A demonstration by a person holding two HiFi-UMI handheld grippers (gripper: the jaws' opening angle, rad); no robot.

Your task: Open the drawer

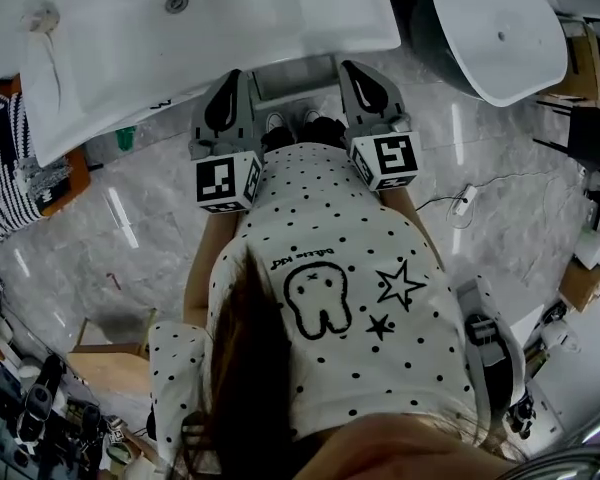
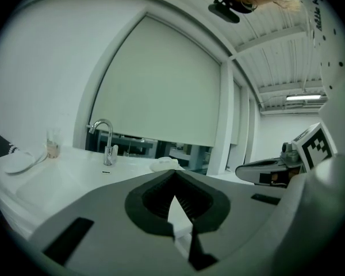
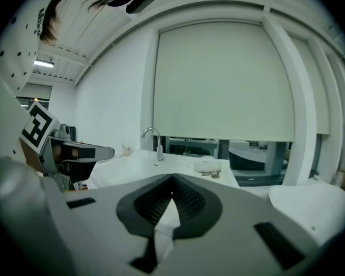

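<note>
A white vanity top [image 1: 280,18] with a sunken basin stands in front of me. Below its front edge, between the two grippers, shows a pale cabinet front [image 1: 294,76] where the drawer sits; I make out no handle. My left gripper [image 1: 230,80] and right gripper [image 1: 358,72] are held side by side at chest height, short of the counter edge and touching nothing. In the left gripper view the jaws [image 2: 173,176] meet at the tips with nothing between them. The right gripper [image 3: 172,180] looks the same, shut and empty.
A chrome faucet [image 2: 106,138] rises at the back of the counter, with small items [image 3: 208,165] lying beside it. A white freestanding tub [image 1: 500,30] stands to the right. A person in a striped sleeve [image 1: 2,193] is at the left, with cluttered shelves [image 1: 40,408] lower left.
</note>
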